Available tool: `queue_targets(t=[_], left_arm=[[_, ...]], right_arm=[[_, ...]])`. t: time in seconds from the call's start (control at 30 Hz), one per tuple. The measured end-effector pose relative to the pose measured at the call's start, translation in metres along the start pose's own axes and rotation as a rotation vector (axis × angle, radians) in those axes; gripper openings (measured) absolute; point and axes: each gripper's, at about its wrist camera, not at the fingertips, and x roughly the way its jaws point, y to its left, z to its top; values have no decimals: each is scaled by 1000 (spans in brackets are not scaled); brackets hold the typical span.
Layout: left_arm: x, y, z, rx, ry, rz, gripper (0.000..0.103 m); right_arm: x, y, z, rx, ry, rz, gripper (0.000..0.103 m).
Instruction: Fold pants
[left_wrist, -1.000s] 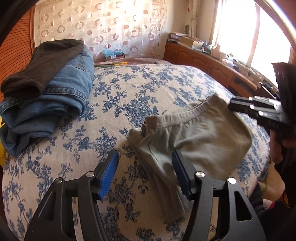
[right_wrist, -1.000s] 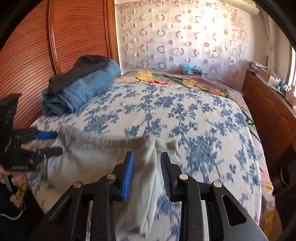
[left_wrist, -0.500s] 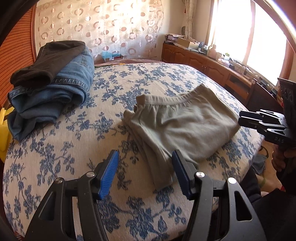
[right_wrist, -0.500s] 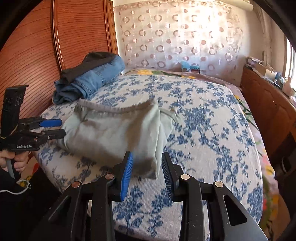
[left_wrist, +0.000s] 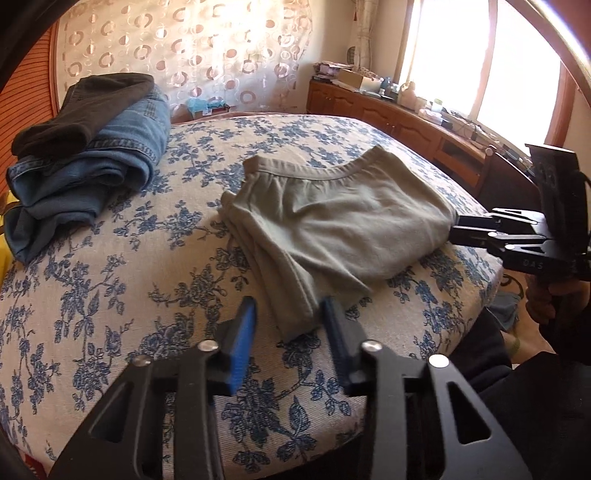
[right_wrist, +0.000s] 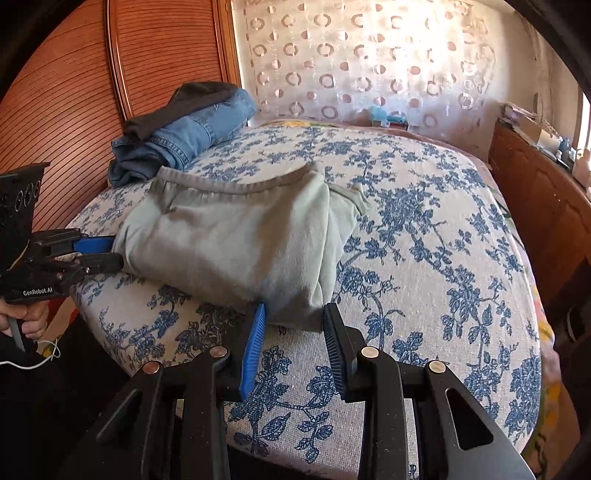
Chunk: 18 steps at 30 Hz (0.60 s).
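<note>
On the bed covered by a cream spread with blue floral print (left_wrist: 122, 280), a pair of grey-green knit pants with an elastic waistband (left_wrist: 332, 221) is laid in a folded stack near the front edge, the waistband turned toward twelve o'clock. In the left wrist view the left gripper (left_wrist: 290, 328) is held low at six o'clock, its blue-padded fingers (left_wrist: 243, 339) spread wide on either side of the nearest corner of the pants, with nothing clamped between them. The right gripper (left_wrist: 460, 230) is seen at three o'clock, its black tips just beside the right edge of the stack. In the right wrist view the right gripper (right_wrist: 295, 332) is likewise parted wide and empty, the near corner of the pants (right_wrist: 236, 236) lying just beyond its pads. The left gripper (right_wrist: 99, 253) is seen at nine o'clock, close against the fabric's left edge. A pile of folded blue denim jeans (left_wrist: 110, 162) topped by a dark brown garment (left_wrist: 85, 107) is placed at ten o'clock, well apart from the pants.
</note>
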Motion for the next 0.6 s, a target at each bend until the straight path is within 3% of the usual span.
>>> queue_targets(t=[0.13,0.17,0.23,0.43,0.6], left_arm=[[-2,-2,0,12,-9,-14,18],[-2,-2,1,12,-11,-13,14],[-3,0,3,10,-21,-15,10],[-14,5,8,1,-46,-25,8],[-16,10,4,-17,-25,-40,8]], right_arm=[[4,-2,-1,-6,14,3,31],[4,-2,0,-8,14,4,18],[1,-5,2,-8,3,7,5],[-22,-17,5,23,-65,15,2],[-24,-12,-4,6,-30,30,2]])
